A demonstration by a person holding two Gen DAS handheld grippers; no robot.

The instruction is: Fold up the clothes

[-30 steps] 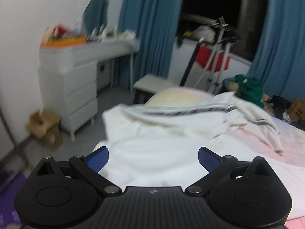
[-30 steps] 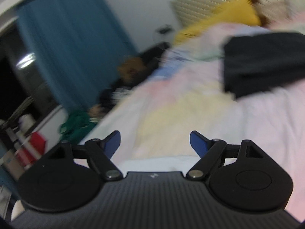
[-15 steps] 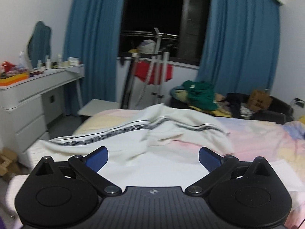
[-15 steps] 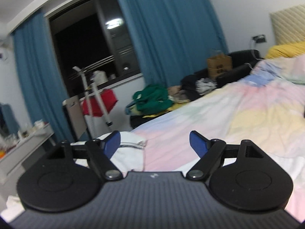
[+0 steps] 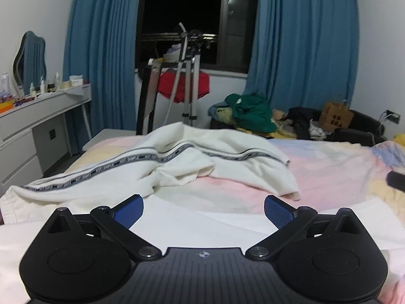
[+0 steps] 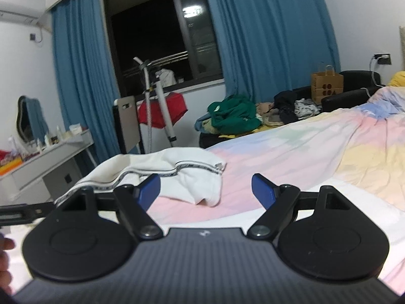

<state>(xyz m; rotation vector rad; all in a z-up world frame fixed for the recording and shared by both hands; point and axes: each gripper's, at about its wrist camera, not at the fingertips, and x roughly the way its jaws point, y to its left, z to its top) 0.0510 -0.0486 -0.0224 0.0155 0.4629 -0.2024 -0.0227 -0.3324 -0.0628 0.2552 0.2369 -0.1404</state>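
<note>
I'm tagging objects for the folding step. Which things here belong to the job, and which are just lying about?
For the job:
- white garment, crumpled on the bed
- left gripper, jaws open
- right gripper, jaws open

Lying about:
- green clothes pile
- paper bag
- dresser
- mirror

You are looking across a bed (image 5: 329, 167) with a soft cover in pink, yellow and blue, and behind it a dark window (image 5: 197, 17) sits between long blue curtains (image 5: 303, 50). On your left stands a white desk (image 5: 38, 116) with little bottles on top and a wavy mirror (image 5: 30, 58) leaning on the wall, and near the window a metal stand (image 5: 188, 88) rises in front of something red (image 5: 184, 86) (it is hard to say what it is). At the far side of the bed you can see a brown paper bag (image 6: 326, 87) on a black seat.
</note>
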